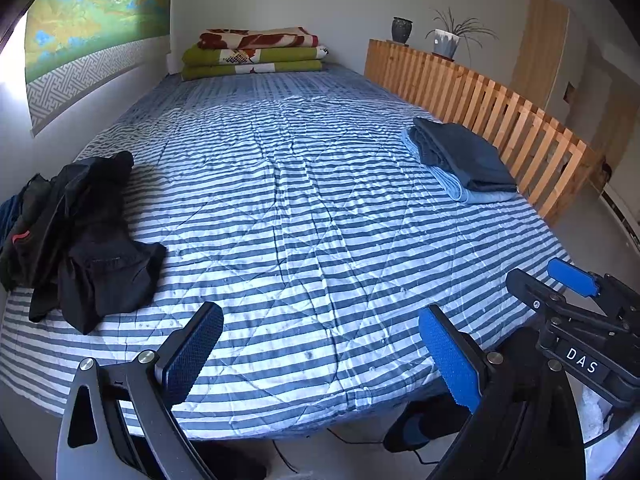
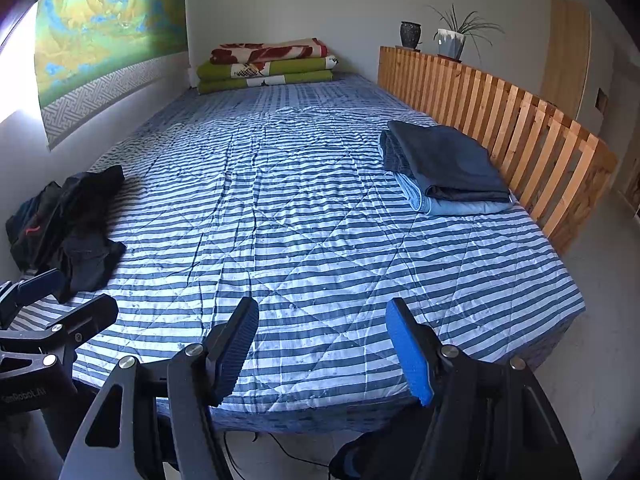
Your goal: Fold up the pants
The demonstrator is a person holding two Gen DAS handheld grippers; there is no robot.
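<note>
Both grippers hover at the bed's (image 1: 304, 216) near edge, left gripper (image 1: 320, 354) and right gripper (image 2: 326, 350) fingers spread wide, holding nothing. Crumpled black pants (image 1: 88, 236) lie at ten o'clock, nearer the left; long axis unclear.

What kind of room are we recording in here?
Most likely a bedroom: a bed under a striped quilt, folded blankets stacked at its far end, and a wooden slat rail alongside with a potted plant on top.
</note>
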